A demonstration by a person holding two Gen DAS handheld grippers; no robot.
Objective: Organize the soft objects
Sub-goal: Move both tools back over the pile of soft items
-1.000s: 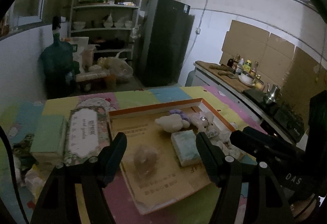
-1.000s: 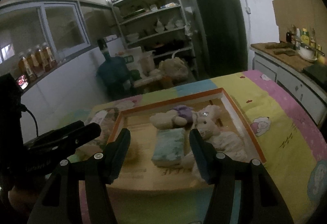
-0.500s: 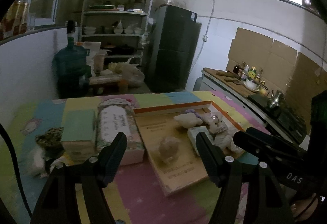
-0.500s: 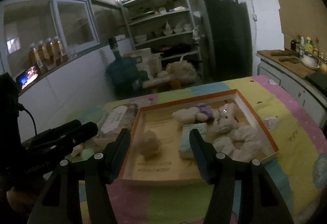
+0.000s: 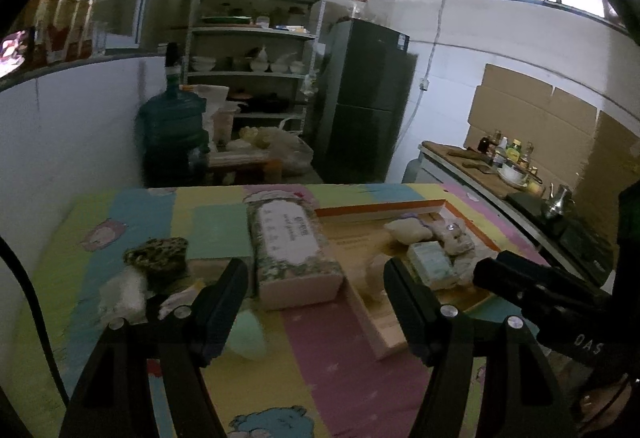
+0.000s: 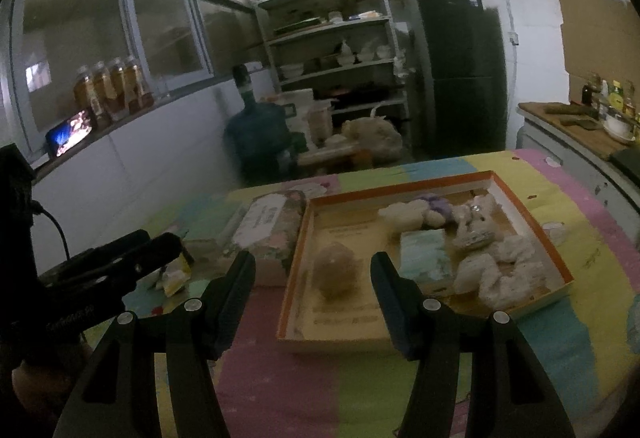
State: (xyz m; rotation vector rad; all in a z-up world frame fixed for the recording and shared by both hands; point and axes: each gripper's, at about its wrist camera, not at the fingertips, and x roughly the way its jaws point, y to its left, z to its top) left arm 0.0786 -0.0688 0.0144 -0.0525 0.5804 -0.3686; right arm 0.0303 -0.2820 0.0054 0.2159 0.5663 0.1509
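The soft things lie gathered in a shallow cardboard tray (image 6: 532, 226) with an orange rim, resting on a table under a pastel patchwork cloth (image 6: 400, 390). At the tray's near-left part sits a round tan ball (image 6: 335, 270), apart from the rest. Behind it toward the far wall lies a cream plush toy (image 6: 404, 216) with a purple part, and beside that a small white bear (image 6: 474, 222). A pale blue-green sponge block (image 6: 422, 254) lies flat between the ball and a heap of white fluffy pieces (image 6: 500, 274) that fills the tray's right side.

Just left of the tray, close to its wall, stands a floral tissue pack (image 5: 294, 246). Further left on the cloth are a flat green pad (image 5: 218, 234), a dark speckled pouch (image 5: 158, 254), something white and fluffy (image 5: 122, 292), and a mint-coloured object (image 5: 248, 334) near the left gripper's finger; blur leaves its nature unclear.

The right gripper (image 6: 313, 278) hangs above the near edge of the table, its jaws standing apart with nothing between them, the tan ball showing through the gap beyond. The left gripper (image 5: 316, 284) is likewise spread and empty, pointed over the tissue pack and the tray's left wall.

Beyond the table stand a blue water jug (image 6: 258, 138), a metal shelf (image 6: 340, 38) of crockery and a dark fridge (image 6: 460, 66).
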